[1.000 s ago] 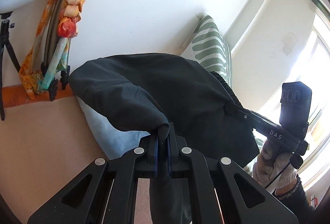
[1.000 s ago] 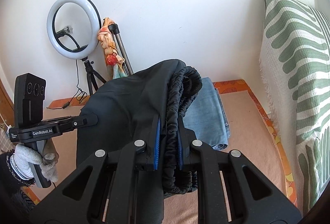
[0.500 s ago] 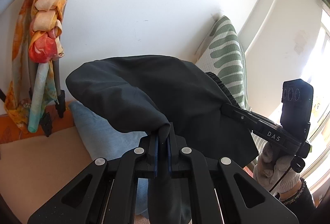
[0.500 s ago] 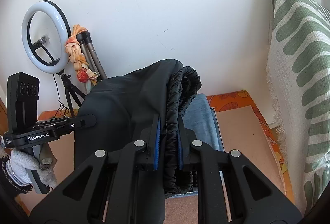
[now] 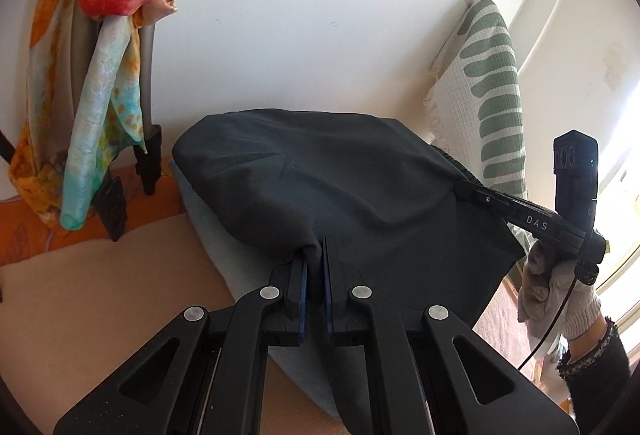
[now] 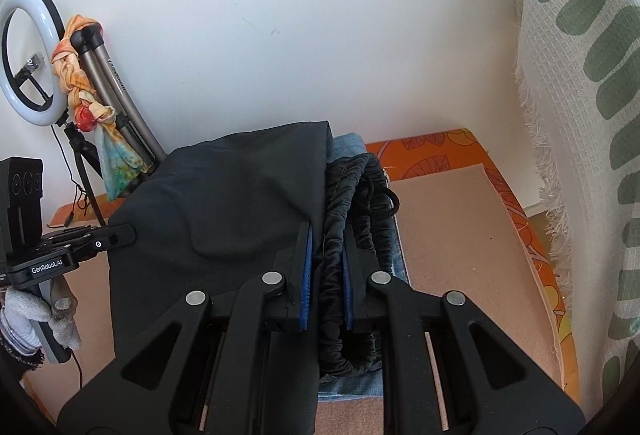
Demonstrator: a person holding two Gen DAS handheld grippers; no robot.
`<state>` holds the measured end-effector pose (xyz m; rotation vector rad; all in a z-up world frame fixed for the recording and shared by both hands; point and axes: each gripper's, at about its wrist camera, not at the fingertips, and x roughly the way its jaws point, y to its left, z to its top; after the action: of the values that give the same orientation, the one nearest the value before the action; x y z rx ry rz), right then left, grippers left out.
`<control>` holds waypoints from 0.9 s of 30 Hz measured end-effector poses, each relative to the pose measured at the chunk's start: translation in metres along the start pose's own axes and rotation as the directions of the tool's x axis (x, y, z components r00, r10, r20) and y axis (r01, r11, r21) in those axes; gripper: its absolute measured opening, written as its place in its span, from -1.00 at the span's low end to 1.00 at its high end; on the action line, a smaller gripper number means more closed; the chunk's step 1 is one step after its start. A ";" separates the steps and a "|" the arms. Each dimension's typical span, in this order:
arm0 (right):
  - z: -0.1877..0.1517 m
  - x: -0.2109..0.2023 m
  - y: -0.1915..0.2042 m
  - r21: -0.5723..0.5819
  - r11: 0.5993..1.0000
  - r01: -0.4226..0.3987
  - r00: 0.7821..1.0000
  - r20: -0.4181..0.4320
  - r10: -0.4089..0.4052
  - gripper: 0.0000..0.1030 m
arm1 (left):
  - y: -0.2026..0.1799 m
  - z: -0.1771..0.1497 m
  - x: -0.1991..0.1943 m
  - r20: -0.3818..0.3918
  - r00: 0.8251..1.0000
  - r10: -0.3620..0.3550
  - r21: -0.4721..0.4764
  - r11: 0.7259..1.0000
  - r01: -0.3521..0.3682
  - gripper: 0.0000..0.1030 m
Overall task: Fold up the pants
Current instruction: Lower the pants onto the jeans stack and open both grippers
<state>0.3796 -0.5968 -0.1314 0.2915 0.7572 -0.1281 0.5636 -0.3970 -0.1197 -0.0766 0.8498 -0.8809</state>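
**Black pants held over folded denim in a tight corner**

The white wall (image 6: 320,35) closes the far side, and a white-and-green patterned fringed throw (image 6: 580,115) hangs down the right edge. To the left, grey tripod legs wrapped in an orange, red and turquoise scarf (image 5: 100,75) stand against the wall, next to a white ring light on a black stand (image 6: 24,51). Open room lies on the beige mat (image 6: 460,235) to the right of the clothes and on a beige strip at the left; an orange leaf-print border (image 6: 432,151) runs along the mat's far and right sides.

The black fabric pants (image 5: 320,175) drape in a rounded, doubled bundle, smooth with a few soft creases, hanging between the 2 tools and lying over a light blue folded denim garment (image 5: 208,235) on the mat. The left tool (image 5: 315,259) stands narrow, pinching a thin fold of the black cloth. The right tool (image 6: 326,235) clamps the gathered elastic waistband (image 6: 340,215), its ruched edge bunched between the blue pads. A white-gloved hand (image 5: 552,287) grips the right tool's handle; another gloved hand (image 6: 28,315) grips the left's.
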 end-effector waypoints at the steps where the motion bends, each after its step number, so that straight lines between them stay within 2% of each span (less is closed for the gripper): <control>1: -0.002 0.002 -0.002 0.004 1.000 0.005 1.000 -0.008 -0.005 -0.74 | 0.002 -0.002 0.000 -0.005 1.000 0.009 -0.004 1.000 -0.009 -0.90; 5: -0.004 0.006 0.000 -0.017 0.998 0.059 0.998 -0.030 -0.059 -0.69 | 0.007 -0.012 -0.001 -0.037 0.998 0.050 -0.009 0.999 -0.050 -0.73; 8: -0.005 0.001 0.000 -0.003 0.996 0.086 0.996 -0.036 -0.086 -0.65 | 0.013 -0.019 -0.002 -0.077 0.996 0.041 -0.034 0.998 -0.044 -0.61; 11: -0.007 -0.007 0.003 -0.020 0.992 0.123 0.992 -0.035 -0.124 -0.50 | 0.016 -0.025 -0.010 -0.085 0.995 0.049 -0.036 0.998 -0.052 -0.50; 13: -0.008 -0.015 0.004 -0.014 0.990 0.138 0.990 -0.027 -0.138 -0.29 | 0.016 -0.027 -0.017 -0.082 0.995 0.052 -0.037 0.998 -0.055 -0.50; 16: -0.007 -0.027 0.007 0.001 0.990 0.142 0.990 -0.014 -0.142 -0.10 | 0.013 -0.031 -0.028 -0.072 0.996 0.055 -0.040 0.998 -0.058 -0.50; 27: -0.022 -0.081 0.041 -0.028 0.984 0.176 0.984 0.017 -0.176 0.12 | -0.014 -0.043 -0.073 -0.033 0.998 0.049 0.002 0.999 -0.049 -0.49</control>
<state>0.3153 -0.5502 -0.0814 0.1948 0.7693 -0.2856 0.5000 -0.3427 -0.0980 -0.0401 0.8783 -0.8381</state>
